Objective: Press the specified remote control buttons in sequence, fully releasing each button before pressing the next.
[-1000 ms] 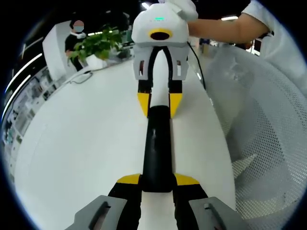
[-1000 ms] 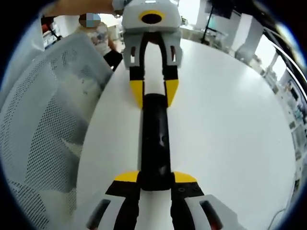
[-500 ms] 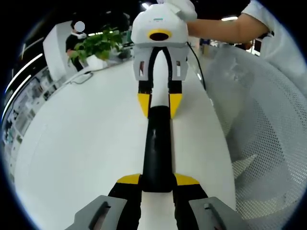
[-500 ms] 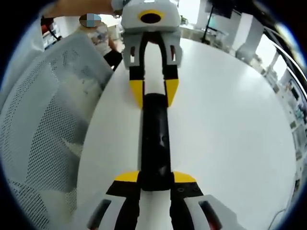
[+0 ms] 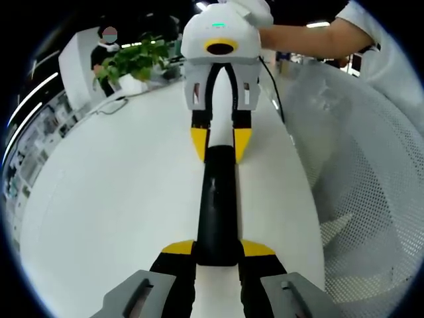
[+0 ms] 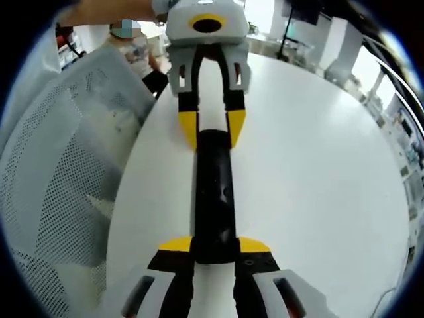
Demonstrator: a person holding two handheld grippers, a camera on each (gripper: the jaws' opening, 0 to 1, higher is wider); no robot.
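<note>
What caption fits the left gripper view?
Two hand-held grippers, left and right, grip opposite ends of a black remote over a white table.

White round table (image 5: 106,199) occupies the centre. White perforated mesh chair back (image 6: 53,172) stands at its edge. Green potted plant (image 5: 132,63) sits at the far side. Ceiling light strips (image 5: 317,25) overhead.

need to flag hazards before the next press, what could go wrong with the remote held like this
Both the left gripper and right gripper pinch only the ends of the black remote, so a press could make it slip or twist. With both clamped, neither is free to press. It sits near the white table's edge by the mesh chair.
</note>
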